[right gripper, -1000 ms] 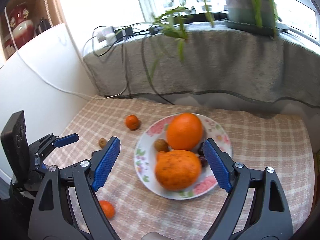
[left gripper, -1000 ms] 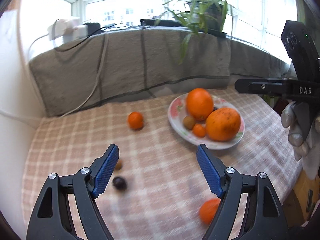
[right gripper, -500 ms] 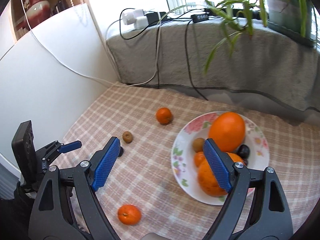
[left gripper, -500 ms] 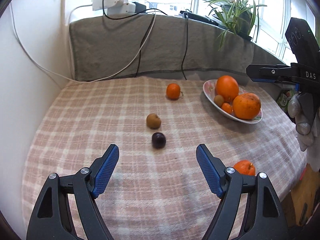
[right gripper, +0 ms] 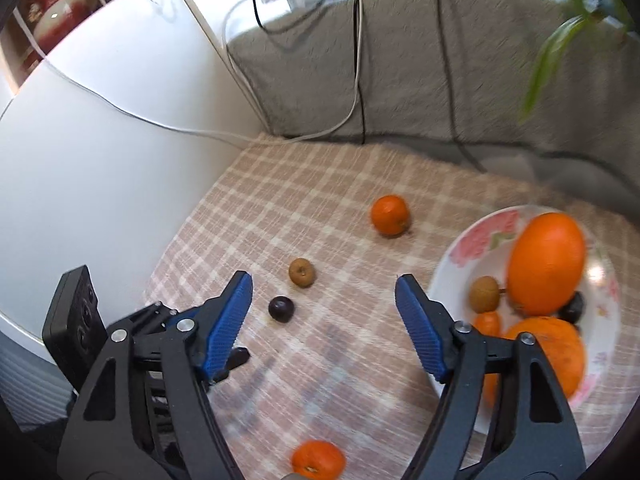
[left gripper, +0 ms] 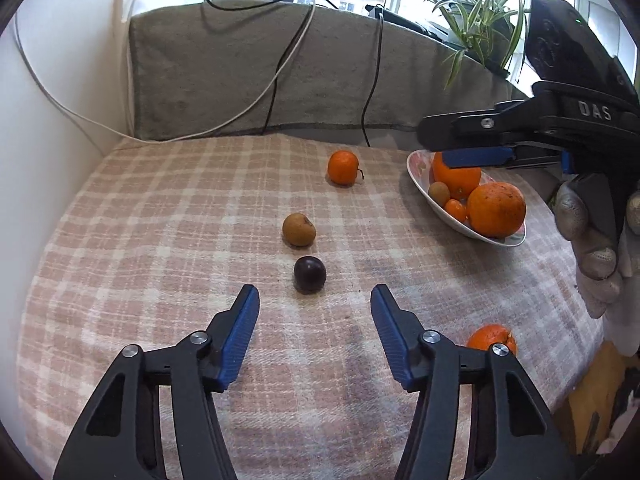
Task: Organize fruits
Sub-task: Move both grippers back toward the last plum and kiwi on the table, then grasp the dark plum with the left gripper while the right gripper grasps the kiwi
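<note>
Closing over loose fruit on the checked counter (left gripper: 160, 208).

Both claws are spread, with jaws closing and nothing between them. Just ahead of the left claw (left gripper: 314, 312) lies a dark plum (left gripper: 309, 274), beyond it a brown longan (left gripper: 299, 229) and a mandarin (left gripper: 342, 167). Right claw (right gripper: 323, 300) hangs near them; the fruit plate (right gripper: 476, 240) is to its right, another mandarin (right gripper: 318, 462) below.

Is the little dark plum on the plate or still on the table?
On the table. The dark plum lies on the checked cloth, apart from the plate, just ahead of the left tongs.
</note>
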Demonstrator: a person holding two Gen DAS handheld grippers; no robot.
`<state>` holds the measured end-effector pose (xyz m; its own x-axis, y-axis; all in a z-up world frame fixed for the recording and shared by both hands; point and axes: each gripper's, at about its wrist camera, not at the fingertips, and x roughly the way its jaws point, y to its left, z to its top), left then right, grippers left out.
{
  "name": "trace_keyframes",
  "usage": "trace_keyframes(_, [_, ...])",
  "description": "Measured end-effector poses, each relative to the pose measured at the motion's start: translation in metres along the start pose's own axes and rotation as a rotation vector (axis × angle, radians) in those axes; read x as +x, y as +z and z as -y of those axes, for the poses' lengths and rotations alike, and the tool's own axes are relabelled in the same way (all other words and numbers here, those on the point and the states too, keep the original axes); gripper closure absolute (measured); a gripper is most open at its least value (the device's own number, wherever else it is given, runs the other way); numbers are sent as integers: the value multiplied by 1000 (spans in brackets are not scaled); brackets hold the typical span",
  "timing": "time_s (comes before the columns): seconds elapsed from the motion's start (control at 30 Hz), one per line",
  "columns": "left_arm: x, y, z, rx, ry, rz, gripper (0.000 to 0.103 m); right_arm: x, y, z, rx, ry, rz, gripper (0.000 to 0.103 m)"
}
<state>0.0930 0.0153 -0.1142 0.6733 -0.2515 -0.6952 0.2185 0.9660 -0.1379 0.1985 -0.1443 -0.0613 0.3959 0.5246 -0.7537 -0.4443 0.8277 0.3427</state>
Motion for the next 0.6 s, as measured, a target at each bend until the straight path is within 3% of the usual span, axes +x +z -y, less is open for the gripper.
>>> trace_keyframes(0.13, [9,2,-1,2,-14,-20,53,30,9,2,54,38,-82,45])
trace_keyframes(0.3, [18,6,-5,-17,-39,-37,60,65,12,-3,87,69,-157,51])
trace_keyframes(0.6, [35,13,-12,-32,-57,-67,65,101,11,-7,112,76,-213,62])
